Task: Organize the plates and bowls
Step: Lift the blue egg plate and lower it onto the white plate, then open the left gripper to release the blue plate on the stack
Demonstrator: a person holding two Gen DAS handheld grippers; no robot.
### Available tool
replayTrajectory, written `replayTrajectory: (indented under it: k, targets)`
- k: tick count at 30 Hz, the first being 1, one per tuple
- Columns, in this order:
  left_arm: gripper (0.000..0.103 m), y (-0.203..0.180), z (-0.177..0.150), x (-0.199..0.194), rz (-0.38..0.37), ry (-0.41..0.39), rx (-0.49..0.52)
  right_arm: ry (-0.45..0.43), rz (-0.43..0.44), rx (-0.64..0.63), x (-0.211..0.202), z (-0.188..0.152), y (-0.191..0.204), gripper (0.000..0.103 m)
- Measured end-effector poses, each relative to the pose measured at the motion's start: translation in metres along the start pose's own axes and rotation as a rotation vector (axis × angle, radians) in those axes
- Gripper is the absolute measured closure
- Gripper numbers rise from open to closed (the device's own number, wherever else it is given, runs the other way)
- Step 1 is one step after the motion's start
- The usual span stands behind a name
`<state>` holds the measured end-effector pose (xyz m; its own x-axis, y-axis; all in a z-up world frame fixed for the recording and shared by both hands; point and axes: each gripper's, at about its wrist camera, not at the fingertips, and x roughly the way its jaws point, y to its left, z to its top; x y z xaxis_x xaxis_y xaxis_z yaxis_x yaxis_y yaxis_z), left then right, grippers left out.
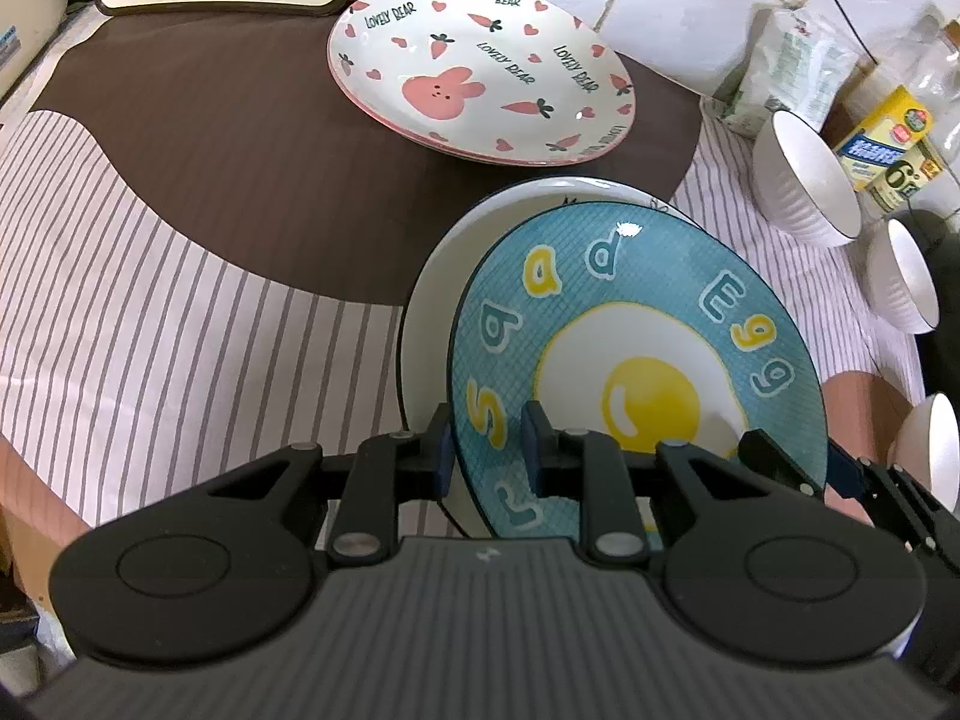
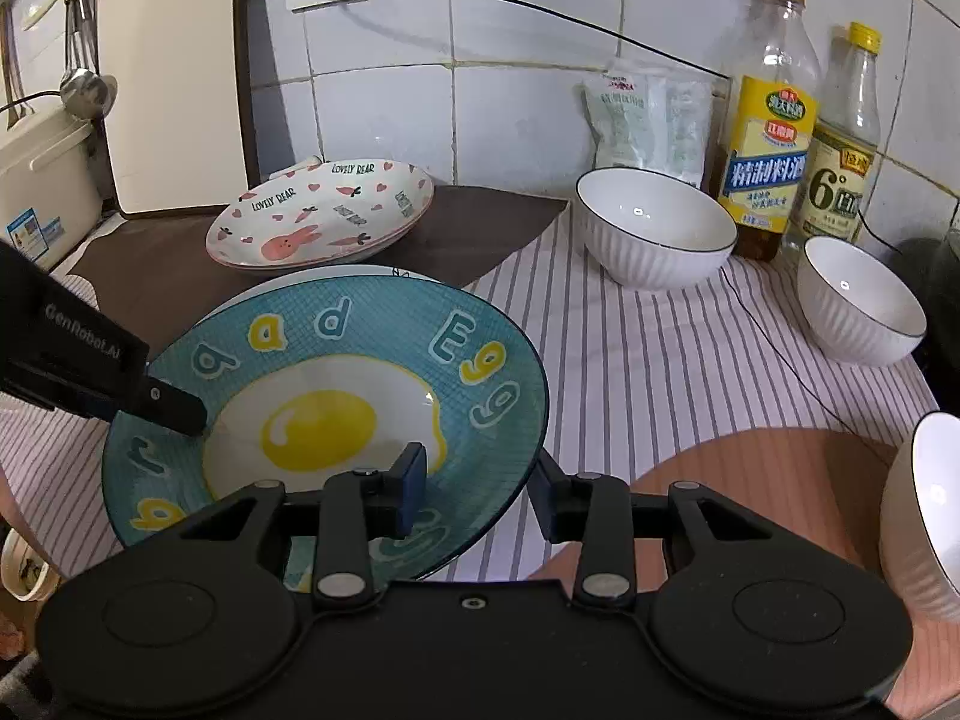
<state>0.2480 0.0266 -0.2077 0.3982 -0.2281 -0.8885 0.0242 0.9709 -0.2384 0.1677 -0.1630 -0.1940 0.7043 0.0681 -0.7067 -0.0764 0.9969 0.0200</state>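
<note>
A blue plate with a fried-egg picture (image 1: 636,354) (image 2: 336,414) is held tilted over a white plate (image 1: 438,294) (image 2: 252,295). My left gripper (image 1: 489,447) straddles its near-left rim, jaws narrowed onto it; it also shows in the right wrist view (image 2: 174,408). My right gripper (image 2: 477,489) straddles its right rim with a visible gap at the outer finger; it also shows in the left wrist view (image 1: 804,468). A pink bunny plate (image 1: 480,66) (image 2: 318,213) lies behind. Three white ribbed bowls (image 2: 654,234) (image 2: 858,306) (image 2: 924,510) stand to the right.
Two bottles (image 2: 771,120) (image 2: 840,138) and a white pouch (image 2: 645,120) stand against the tiled wall. A cable (image 2: 780,354) runs across the striped cloth (image 2: 630,360). A white appliance (image 2: 174,78) stands at the back left on a brown mat (image 1: 210,138).
</note>
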Motion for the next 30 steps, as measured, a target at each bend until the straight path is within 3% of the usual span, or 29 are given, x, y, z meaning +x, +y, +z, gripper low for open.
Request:
replayTrajectory:
  k: [8, 13, 19, 25, 28, 30]
  targets:
    - [0.08, 0.001, 0.018, 0.004, 0.02, 0.077, -0.056, -0.023, 0.035, 0.01, 0.011, -0.001, -0.004, 0.06]
    - [0.079, -0.007, 0.02, 0.004, 0.065, 0.094, -0.041, -0.017, 0.06, 0.055, 0.01, -0.001, -0.009, 0.06]
    - [0.077, -0.024, 0.016, -0.003, 0.157, 0.046, 0.041, -0.01, 0.075, 0.051, 0.012, -0.004, -0.007, 0.061]
    - [0.074, -0.025, 0.012, -0.006, 0.172, 0.026, 0.06, -0.007, 0.071, 0.047, 0.008, -0.005, -0.007, 0.061]
    - [0.071, -0.032, 0.008, -0.013, 0.235, -0.032, 0.114, -0.017, 0.067, 0.017, 0.001, -0.003, -0.006, 0.061]
    - [0.07, -0.033, 0.008, -0.017, 0.221, -0.048, 0.134, -0.028, 0.064, 0.013, -0.005, 0.0, -0.006, 0.061]
